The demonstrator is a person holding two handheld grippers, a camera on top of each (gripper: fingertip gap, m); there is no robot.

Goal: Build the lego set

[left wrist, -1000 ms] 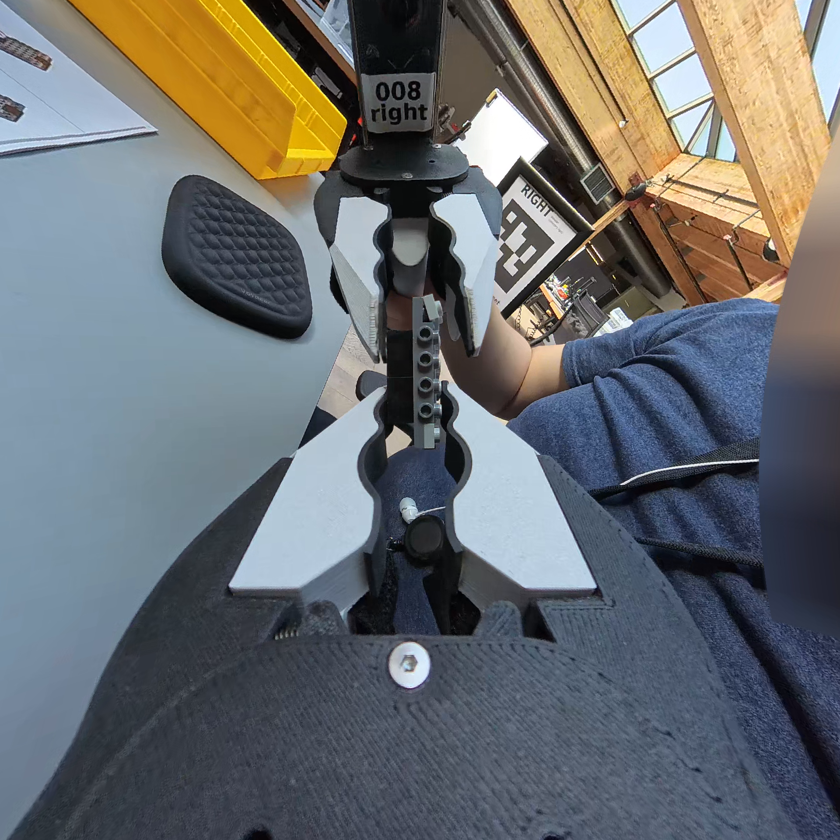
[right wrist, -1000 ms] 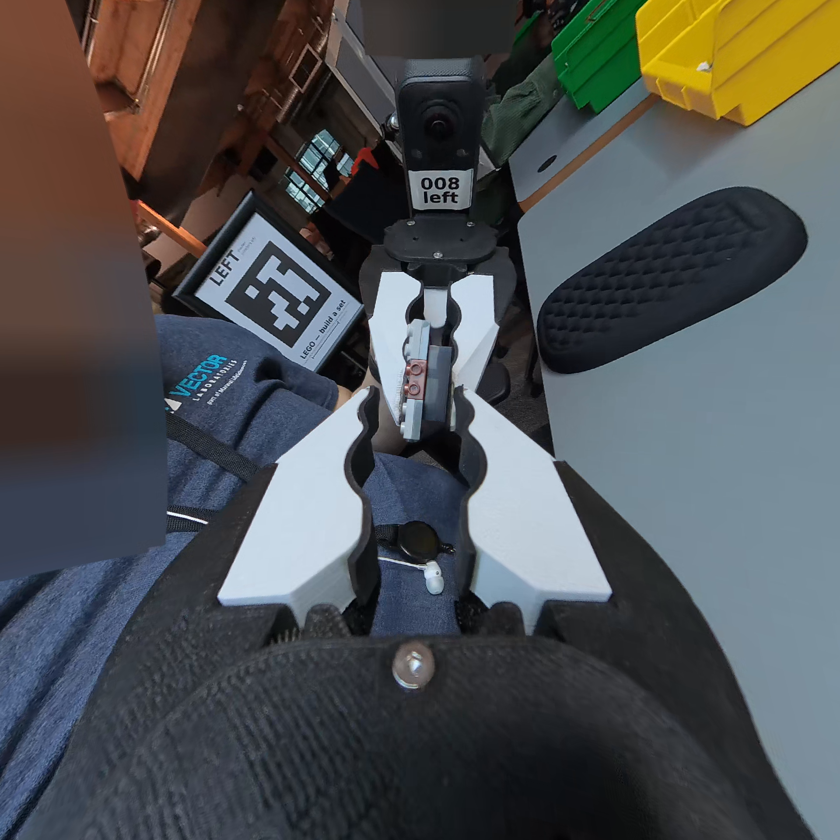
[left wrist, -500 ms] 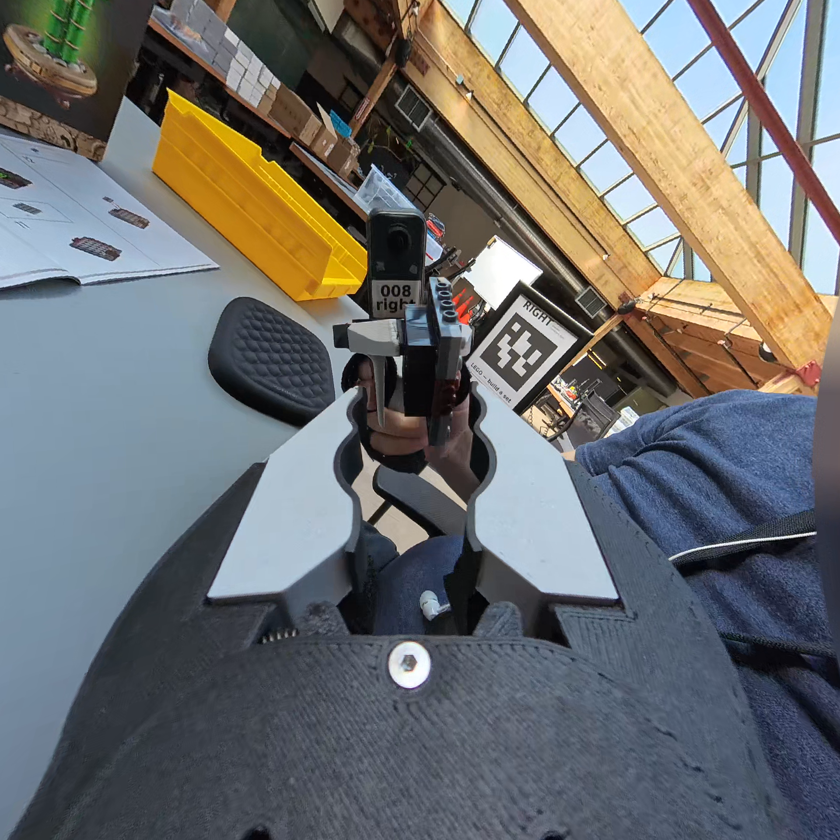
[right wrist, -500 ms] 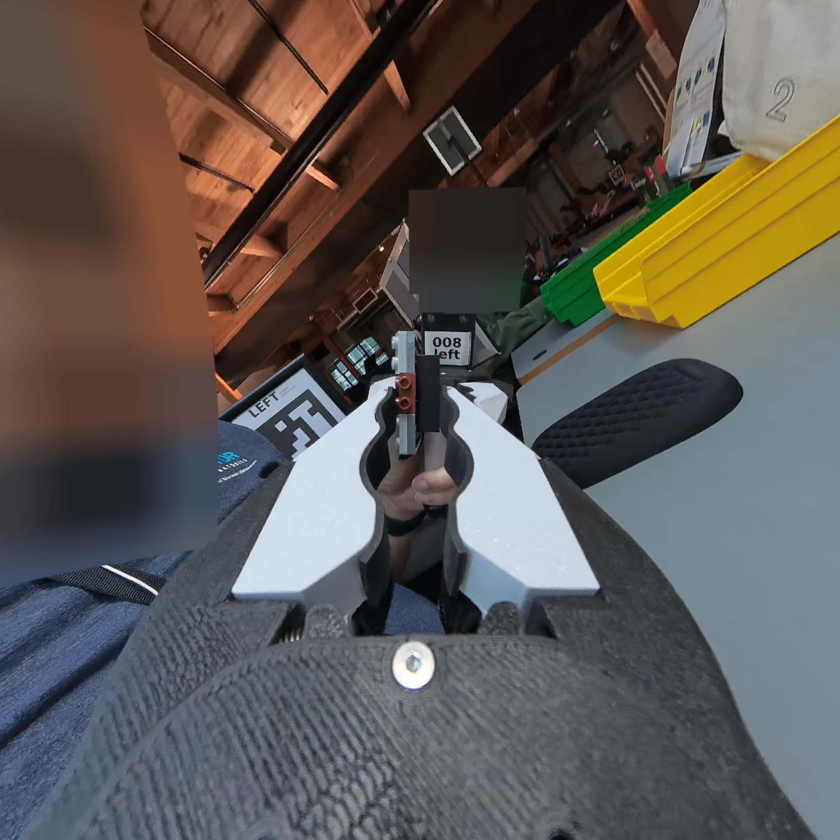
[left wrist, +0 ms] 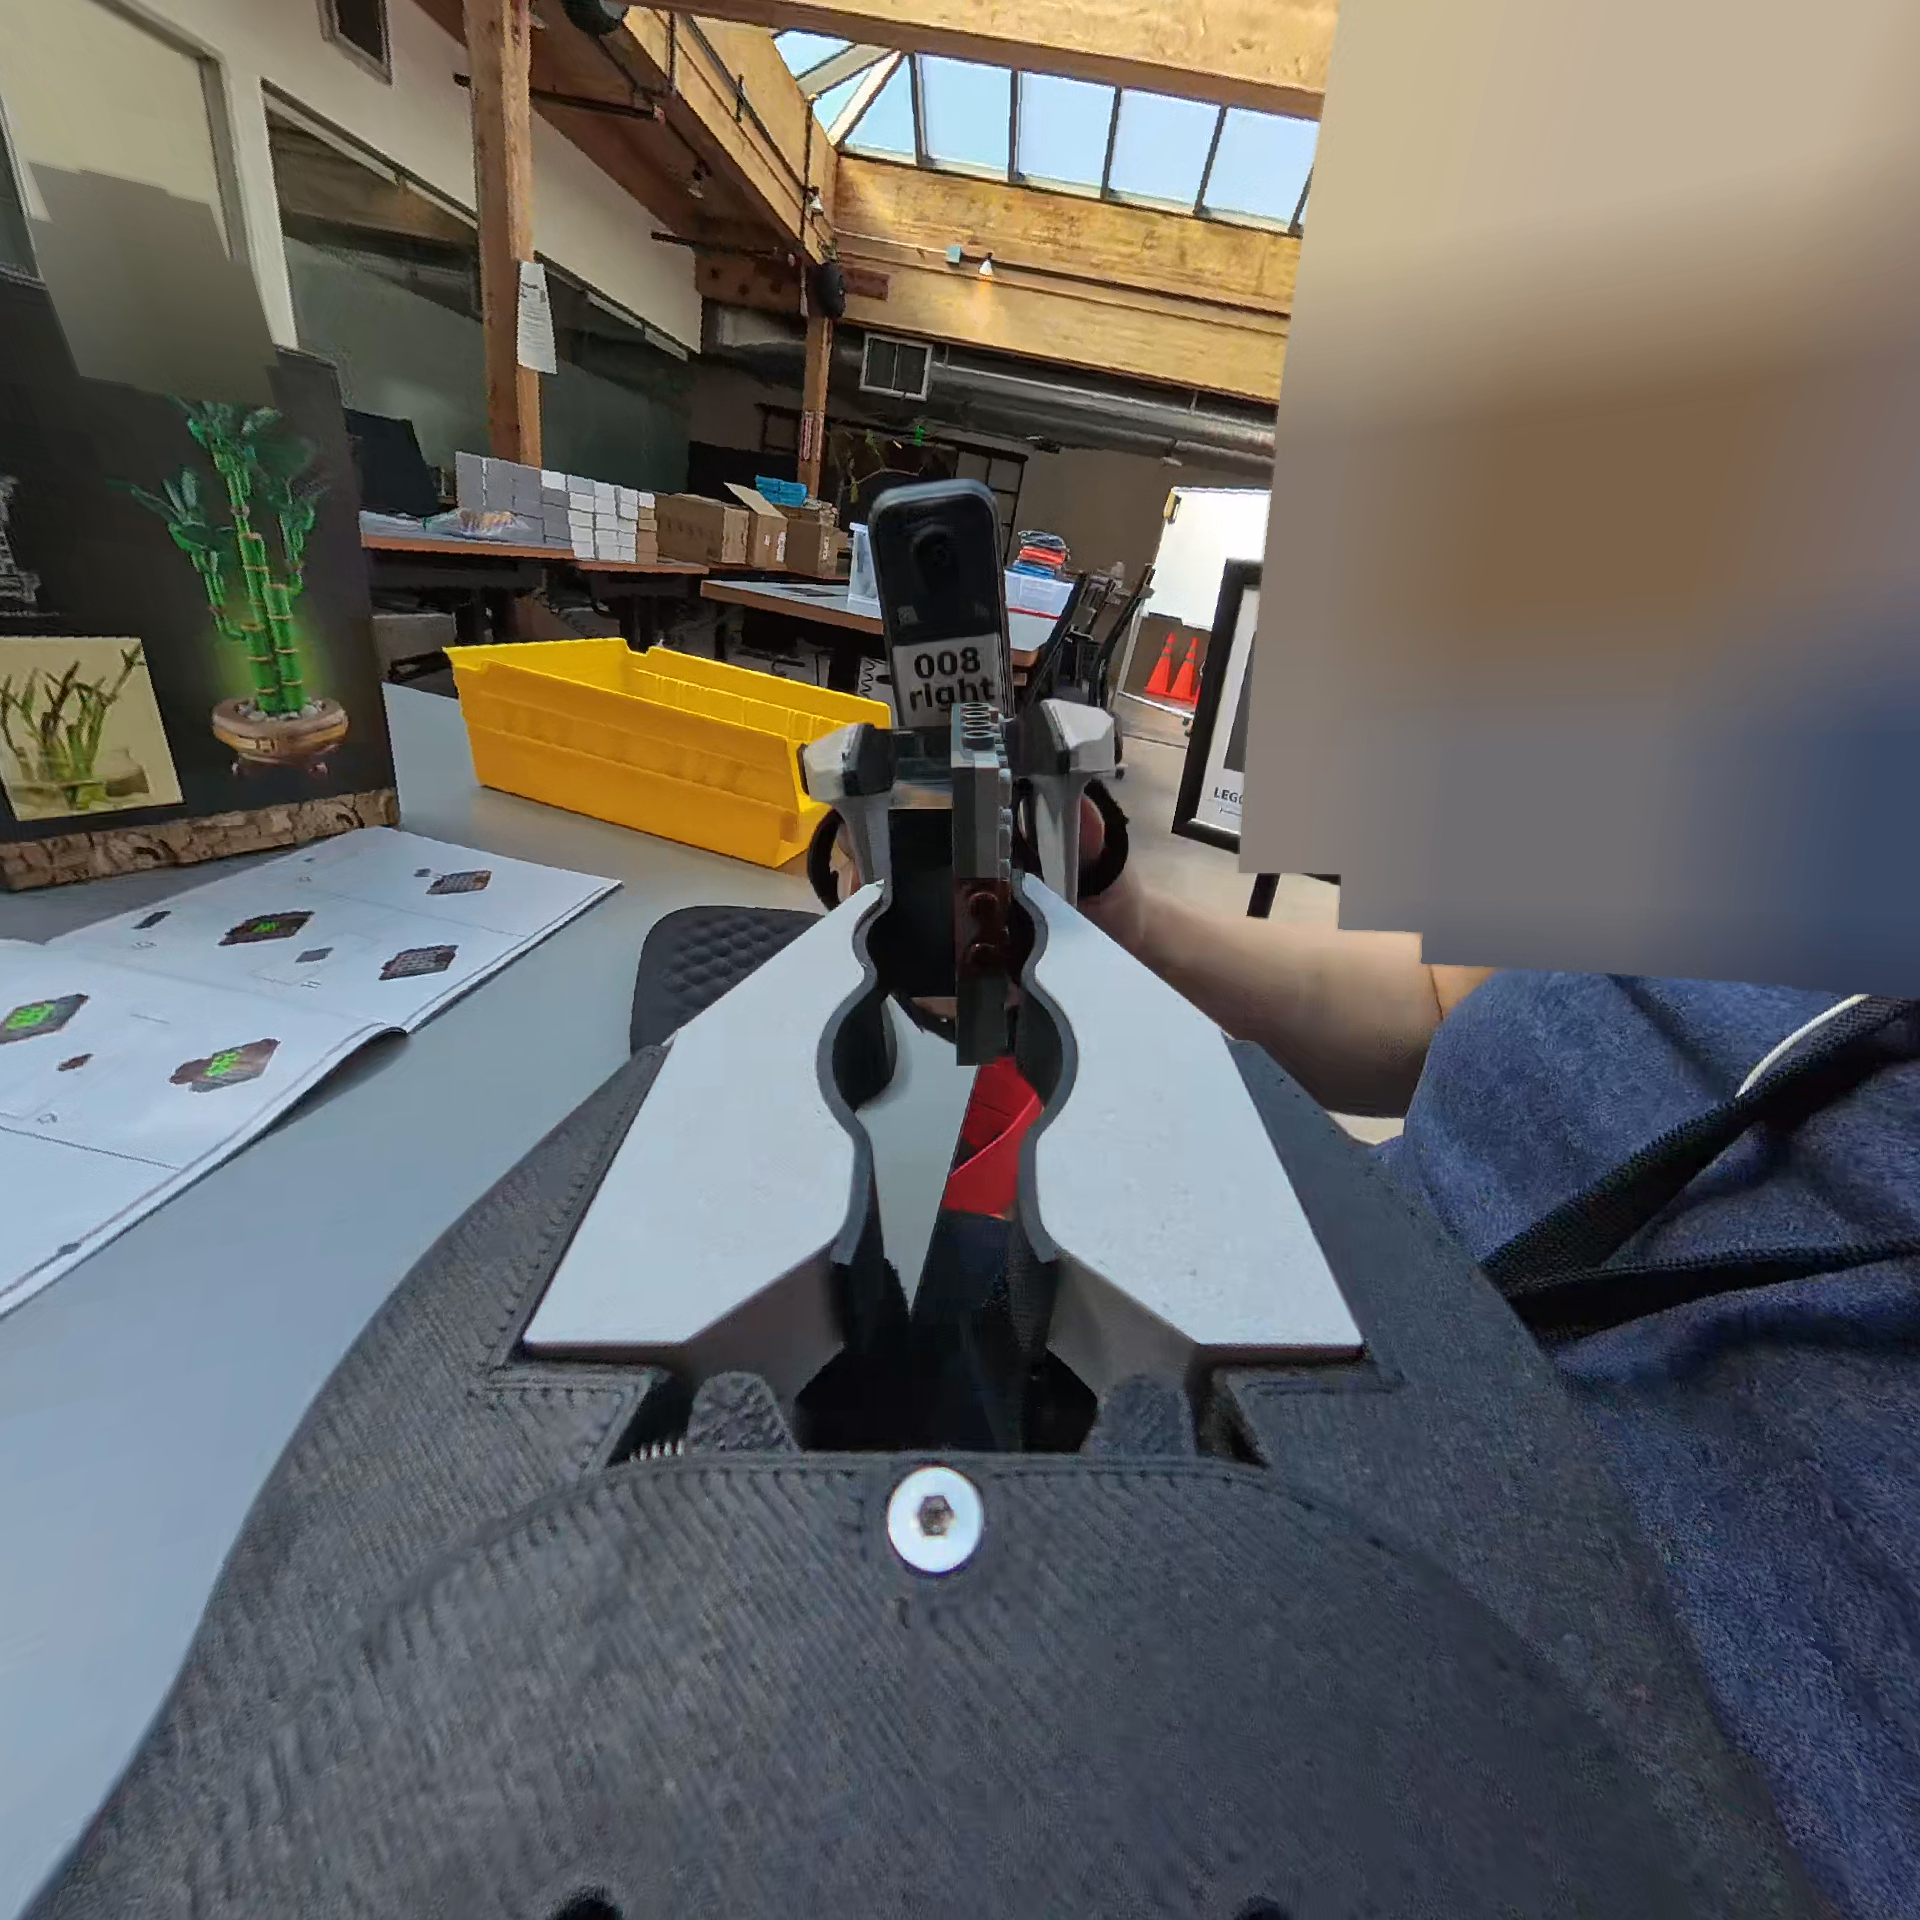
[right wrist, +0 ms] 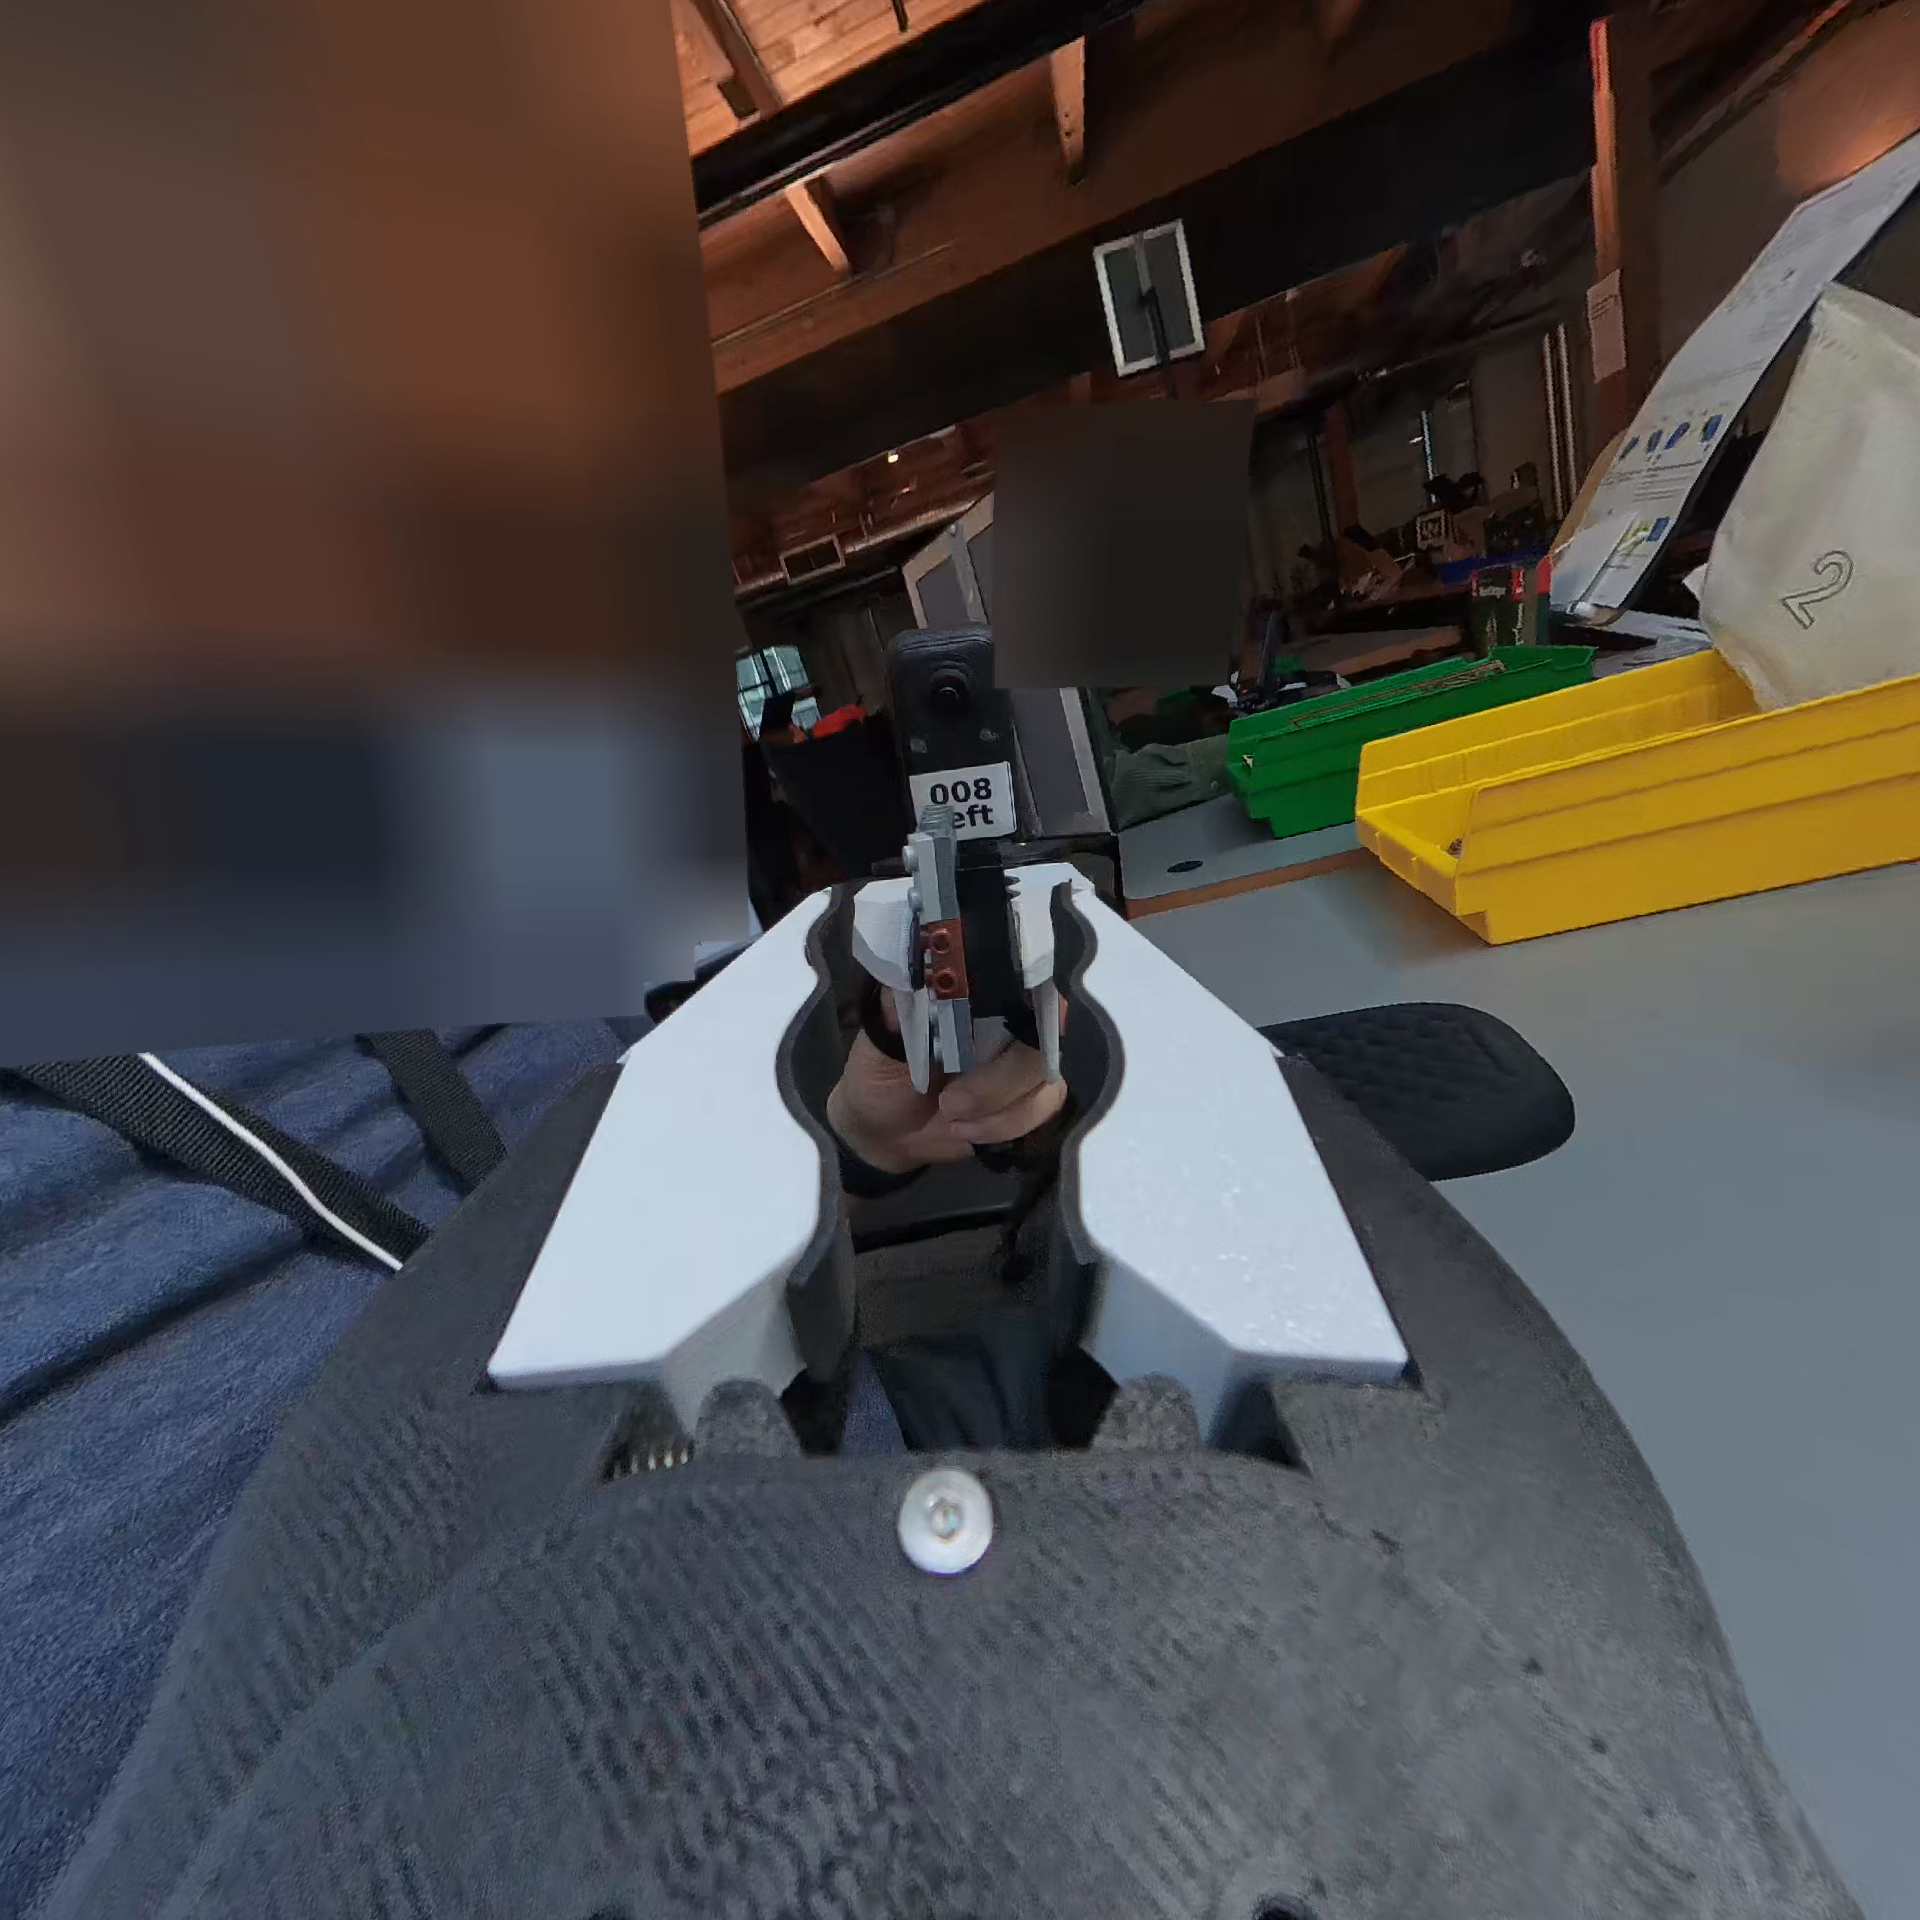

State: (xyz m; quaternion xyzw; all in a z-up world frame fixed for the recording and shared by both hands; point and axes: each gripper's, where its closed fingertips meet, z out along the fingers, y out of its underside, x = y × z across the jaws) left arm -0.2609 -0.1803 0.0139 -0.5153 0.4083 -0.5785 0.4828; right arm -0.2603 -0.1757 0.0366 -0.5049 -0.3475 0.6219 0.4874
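In the left wrist view the left gripper [left wrist: 951, 940] has its fingers closed in on a small lego assembly [left wrist: 982, 831] — dark grey plates stood on edge with a little reddish-brown brick [left wrist: 985, 920] on one face — held up in the air off the near edge of the grey tabletop [left wrist: 312, 1195]. The right gripper [left wrist: 961, 774] faces it from the far side, its fingers on either side of the same piece; whether they press it cannot be told from here. To the left lie an open instruction booklet [left wrist: 260, 987], a yellow bin [left wrist: 644, 727] farther off, and the set's box [left wrist: 187, 623] standing at the far left. In the right wrist view the lego assembly [right wrist: 940, 956] sits between the left gripper's [right wrist: 961, 982] fingers, while the right gripper [right wrist: 945, 956] stands with a clear gap at each side — apparently released around it. A black wrist pad [right wrist: 1434, 1081] lies to the right, with another yellow bin [right wrist: 1642, 790] and a green bin [right wrist: 1382, 738] beyond. The piece looks light and stiff, but its stud joints could pop under a twist, so it is best pinched across the flat plate faces, away from the small brick.
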